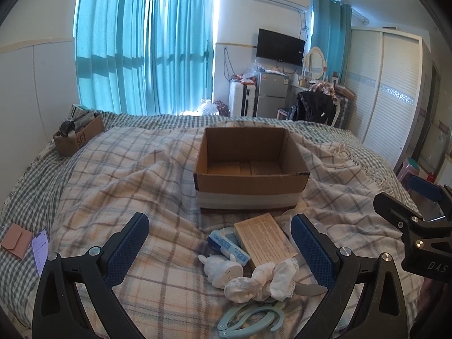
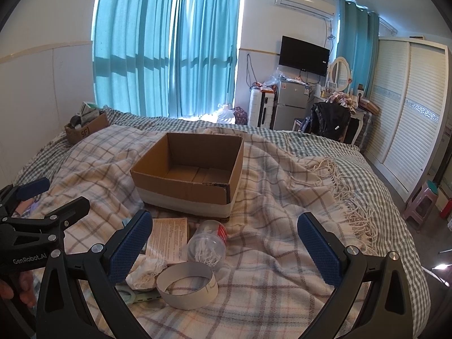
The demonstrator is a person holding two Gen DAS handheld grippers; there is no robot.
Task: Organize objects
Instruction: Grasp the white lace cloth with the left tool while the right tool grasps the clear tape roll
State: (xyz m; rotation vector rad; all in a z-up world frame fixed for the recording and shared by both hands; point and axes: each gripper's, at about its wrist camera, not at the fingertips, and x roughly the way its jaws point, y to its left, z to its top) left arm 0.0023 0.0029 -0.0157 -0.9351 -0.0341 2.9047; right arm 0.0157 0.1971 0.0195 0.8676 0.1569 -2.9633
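Both grippers, left gripper (image 1: 220, 244) and right gripper (image 2: 226, 241), fingers spread wide, empty; box (image 1: 251, 180) at twelve o'clock, possibly empty; clutter below.

I hold the left gripper (image 1: 219, 237) and right gripper (image 2: 226, 234) side by side, level, on the near side of the cardboard box (image 1: 250, 166). Both sets of jaws stand wide apart, gripping nothing.
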